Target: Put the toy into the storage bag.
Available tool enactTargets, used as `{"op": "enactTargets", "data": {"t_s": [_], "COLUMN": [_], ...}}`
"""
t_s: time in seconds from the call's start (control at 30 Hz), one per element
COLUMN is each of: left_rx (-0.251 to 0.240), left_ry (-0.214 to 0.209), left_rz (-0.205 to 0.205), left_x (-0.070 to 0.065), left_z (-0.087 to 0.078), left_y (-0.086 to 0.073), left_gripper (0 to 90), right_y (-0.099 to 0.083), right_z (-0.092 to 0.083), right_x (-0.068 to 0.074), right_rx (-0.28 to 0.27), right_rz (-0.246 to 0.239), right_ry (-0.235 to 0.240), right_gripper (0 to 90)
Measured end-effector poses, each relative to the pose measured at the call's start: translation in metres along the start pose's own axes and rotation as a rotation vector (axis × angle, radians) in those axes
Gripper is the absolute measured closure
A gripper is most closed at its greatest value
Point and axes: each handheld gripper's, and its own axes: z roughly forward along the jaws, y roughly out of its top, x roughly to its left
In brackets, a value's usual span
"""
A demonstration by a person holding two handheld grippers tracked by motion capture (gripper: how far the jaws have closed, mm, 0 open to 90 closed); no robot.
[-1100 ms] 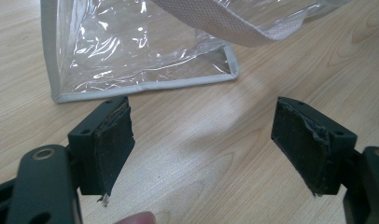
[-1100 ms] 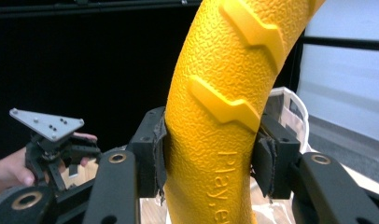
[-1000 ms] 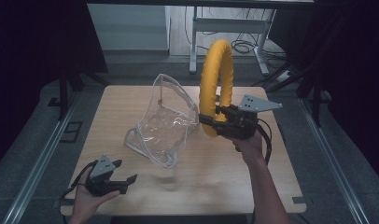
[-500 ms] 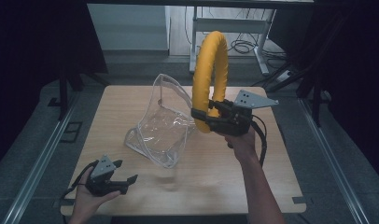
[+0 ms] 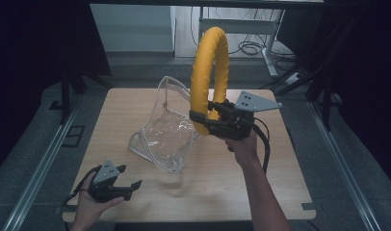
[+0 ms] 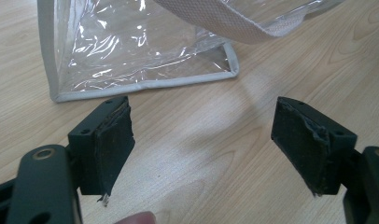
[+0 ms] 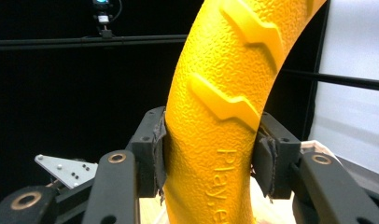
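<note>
My right gripper is shut on the lower part of a large yellow ring, holding it upright in the air just right of a clear plastic bag with grey trim. In the right gripper view the pads squeeze both sides of the textured yellow ring. The bag stands open-topped in the middle of the wooden table. My left gripper rests low near the table's front left corner, jaws wide apart and empty. In the left gripper view, the left gripper points at the bag's bottom corner.
Metal rails run along the floor on both sides of the table. A desk frame with cables stands behind the far edge. A cable trails from my right gripper along the forearm.
My right gripper has carried the yellow ring to the left and slightly up, closer to the clear bag. The left gripper has stayed where it was.
</note>
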Motion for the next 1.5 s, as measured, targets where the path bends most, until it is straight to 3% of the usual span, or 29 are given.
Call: {"op": "enactTargets", "data": {"t_s": [0.77, 1.5], "left_rx": [0.004, 0.005], "left_ry": [-0.009, -0.009], "left_rz": [0.008, 0.009], "left_x": [0.0, 0.0], "left_z": [0.0, 0.0], "left_y": [0.0, 0.0], "left_gripper": [20.6, 20.7], "right_y": [0.004, 0.002], "right_z": [0.027, 0.044], "right_x": [0.017, 0.026], "right_rx": [0.003, 0.011], "right_rz": [-0.021, -0.029], "right_ry": [0.081, 0.112], "right_gripper": [51.1, 51.0]}}
